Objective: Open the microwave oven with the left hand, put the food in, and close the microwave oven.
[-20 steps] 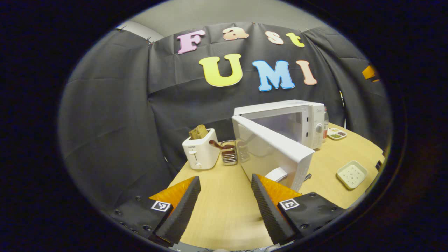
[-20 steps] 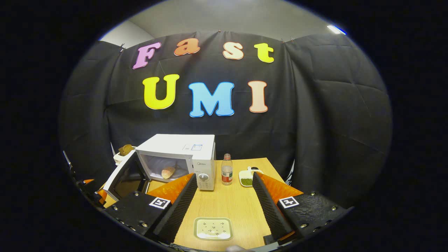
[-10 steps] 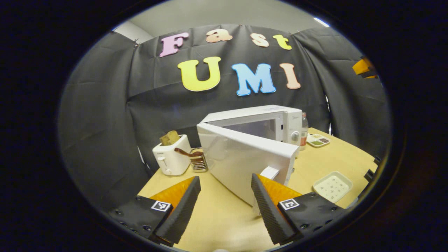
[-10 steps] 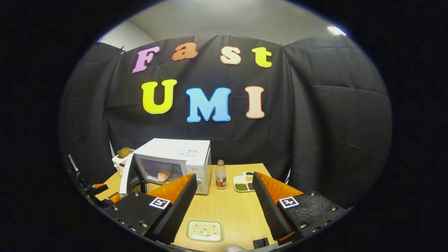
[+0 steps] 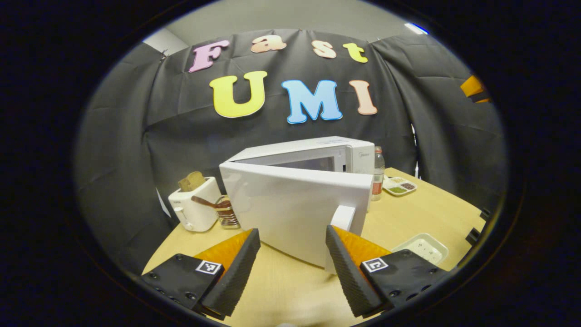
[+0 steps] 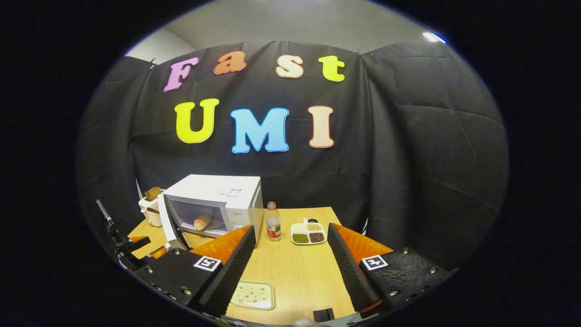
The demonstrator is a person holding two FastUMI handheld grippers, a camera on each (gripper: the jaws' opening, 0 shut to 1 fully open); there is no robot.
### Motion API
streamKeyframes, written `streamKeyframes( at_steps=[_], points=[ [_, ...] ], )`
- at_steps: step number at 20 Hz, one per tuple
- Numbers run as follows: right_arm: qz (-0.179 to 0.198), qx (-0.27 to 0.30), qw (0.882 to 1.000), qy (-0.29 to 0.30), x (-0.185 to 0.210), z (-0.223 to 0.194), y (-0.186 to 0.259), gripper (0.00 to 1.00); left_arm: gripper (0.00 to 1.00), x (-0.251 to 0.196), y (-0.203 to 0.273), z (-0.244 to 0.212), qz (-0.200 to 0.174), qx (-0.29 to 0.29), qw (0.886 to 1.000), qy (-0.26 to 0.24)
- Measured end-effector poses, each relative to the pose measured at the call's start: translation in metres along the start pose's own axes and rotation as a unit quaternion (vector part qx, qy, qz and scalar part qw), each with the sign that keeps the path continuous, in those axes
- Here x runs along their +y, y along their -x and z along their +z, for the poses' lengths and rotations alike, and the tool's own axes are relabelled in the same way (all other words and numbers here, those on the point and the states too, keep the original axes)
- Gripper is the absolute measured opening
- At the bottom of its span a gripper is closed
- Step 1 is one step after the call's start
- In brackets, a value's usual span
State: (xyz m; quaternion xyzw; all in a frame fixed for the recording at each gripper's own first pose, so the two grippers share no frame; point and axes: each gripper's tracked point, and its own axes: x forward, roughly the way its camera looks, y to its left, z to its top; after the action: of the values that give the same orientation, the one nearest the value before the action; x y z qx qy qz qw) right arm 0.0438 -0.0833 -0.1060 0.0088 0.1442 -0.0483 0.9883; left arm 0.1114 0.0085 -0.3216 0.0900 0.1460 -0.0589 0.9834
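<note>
Behind the door (image 5: 295, 211), microwave (image 5: 317, 152) cavity hidden.

The wooden table (image 6: 299, 277) carries a microwave (image 6: 224, 200), toaster (image 5: 193, 209), bottle (image 6: 273, 222), sectioned dish (image 6: 308, 233) and tray (image 6: 254, 295).

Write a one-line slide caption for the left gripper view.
Open left gripper faces the partly open microwave door, with a toaster to its left on the wooden table.

White microwave oven (image 6: 227, 200) on the worktop (image 6: 299, 277), ahead-left of the right gripper (image 6: 290, 268), door (image 5: 295, 209) partly ajar just ahead of the left gripper (image 5: 290, 268), a tan bread roll (image 6: 202, 222) lying inside the cavity
</note>
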Motion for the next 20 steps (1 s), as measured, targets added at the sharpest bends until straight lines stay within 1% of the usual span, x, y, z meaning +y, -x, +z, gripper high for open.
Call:
streamKeyframes(
  at_steps=[1,3,4,7,8,10,11,12,13,19,20],
  points=[
    [-0.006,0.007,1.0,-0.001,-0.006,-0.003,-0.002,0.97,0.99,-0.005,-0.007,0.001,-0.003,-0.001,1.0,-0.002],
    [-0.013,0.016,1.0,-0.004,-0.014,-0.014,-0.005,0.97,0.94,-0.016,-0.022,0.002,-0.01,0.0,1.0,-0.004],
    [-0.017,0.019,1.0,-0.006,-0.02,-0.016,-0.006,0.97,0.99,-0.021,-0.03,0.004,-0.014,0.001,1.0,-0.005],
    [-0.031,0.025,0.999,-0.012,-0.036,-0.021,-0.006,0.97,0.99,-0.038,-0.051,0.012,-0.028,-0.002,1.0,-0.008],
    [-0.033,0.026,0.999,-0.014,-0.038,-0.022,-0.007,0.97,0.97,-0.043,-0.058,0.016,-0.032,-0.003,0.999,-0.01],
    [-0.043,0.026,0.999,-0.017,-0.046,-0.022,-0.011,0.97,0.97,-0.053,-0.076,0.022,-0.044,-0.008,0.999,-0.017],
    [-0.047,0.028,0.998,-0.02,-0.049,-0.022,-0.013,0.97,0.99,-0.059,-0.082,0.022,-0.049,-0.007,0.999,-0.019],
    [-0.051,0.03,0.998,-0.023,-0.051,-0.024,-0.013,0.97,0.96,-0.064,-0.089,0.023,-0.054,-0.006,0.998,-0.02],
    [-0.055,0.031,0.998,-0.023,-0.054,-0.025,-0.015,0.97,0.96,-0.069,-0.096,0.026,-0.06,-0.008,0.998,-0.021],
    [-0.077,0.036,0.996,-0.031,-0.066,-0.022,-0.022,0.97,0.96,-0.084,-0.136,0.035,-0.071,-0.012,0.997,-0.029],
    [-0.083,0.037,0.995,-0.03,-0.068,-0.023,-0.024,0.97,0.98,-0.085,-0.143,0.037,-0.074,-0.014,0.997,-0.031]
  ],
)
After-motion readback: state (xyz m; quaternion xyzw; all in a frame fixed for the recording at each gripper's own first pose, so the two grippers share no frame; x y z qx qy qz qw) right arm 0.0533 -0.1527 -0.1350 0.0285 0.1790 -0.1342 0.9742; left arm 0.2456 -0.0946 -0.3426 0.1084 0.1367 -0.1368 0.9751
